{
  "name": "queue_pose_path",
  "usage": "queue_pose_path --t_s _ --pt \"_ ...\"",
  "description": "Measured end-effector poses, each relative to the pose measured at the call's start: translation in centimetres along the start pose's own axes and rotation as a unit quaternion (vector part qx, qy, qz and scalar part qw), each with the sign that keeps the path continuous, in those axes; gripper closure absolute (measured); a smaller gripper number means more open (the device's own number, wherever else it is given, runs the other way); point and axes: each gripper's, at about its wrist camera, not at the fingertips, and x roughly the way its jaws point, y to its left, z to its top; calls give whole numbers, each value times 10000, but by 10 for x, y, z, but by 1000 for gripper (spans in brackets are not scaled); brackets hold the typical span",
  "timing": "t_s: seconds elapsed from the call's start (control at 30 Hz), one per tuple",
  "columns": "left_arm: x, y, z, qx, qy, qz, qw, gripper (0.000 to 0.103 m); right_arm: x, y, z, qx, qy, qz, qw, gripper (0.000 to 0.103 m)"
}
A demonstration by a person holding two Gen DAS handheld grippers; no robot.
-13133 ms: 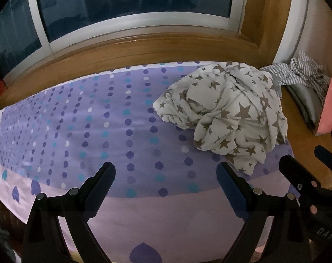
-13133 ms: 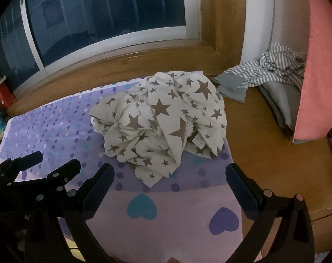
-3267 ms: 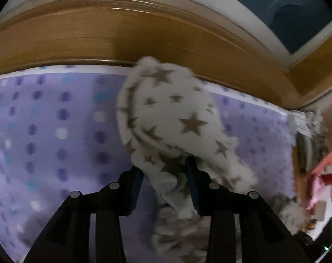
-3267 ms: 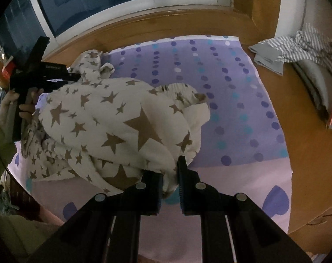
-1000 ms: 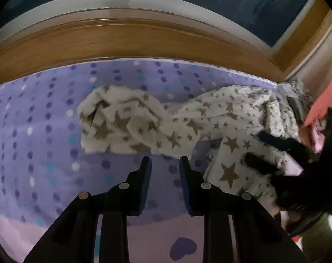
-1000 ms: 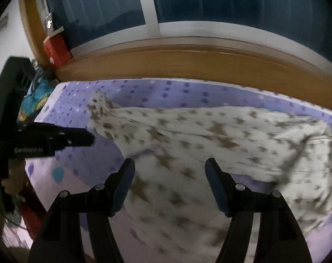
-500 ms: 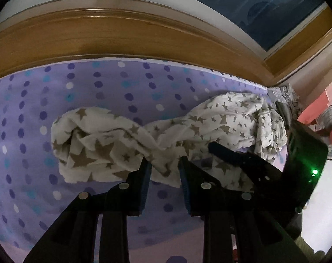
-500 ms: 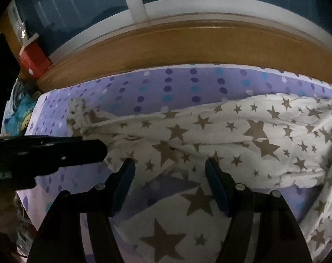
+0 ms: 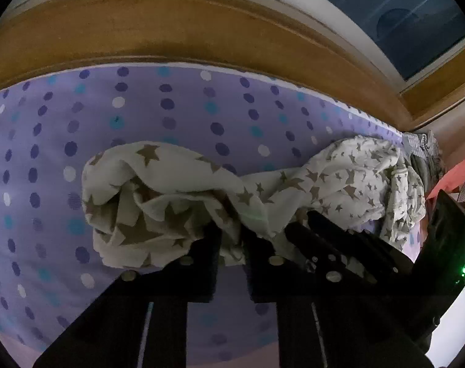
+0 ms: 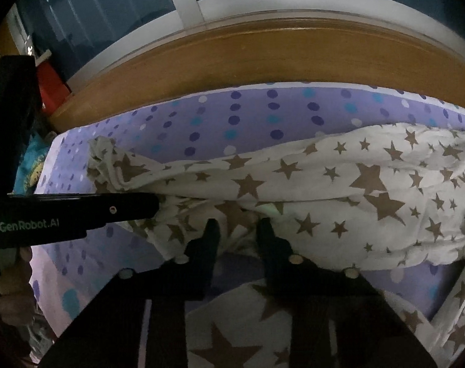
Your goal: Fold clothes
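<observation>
Star cloth (image 9: 177,202) bunched betw. both tongs' tips.

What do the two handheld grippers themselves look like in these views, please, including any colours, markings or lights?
Both are matte black. The left gripper has two flat tapered fingers with round silver screw heads. The right gripper is built the same. Seen from the side, the left gripper's body carries pale "GenRobot.AI" lettering. A small green light glows on the right gripper's body.

Left tongs (image 9: 231,239) pinch the star-print cloth (image 9: 177,196) — right tongs (image 9: 297,224) just beside.
</observation>
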Motion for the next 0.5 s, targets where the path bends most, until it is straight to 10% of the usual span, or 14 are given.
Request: queue_pose_path --t_s 0.5 --pt "-83 61 -4 411 -666 -258 9966 100 -56 67 -5 849 -749 735 9908 98"
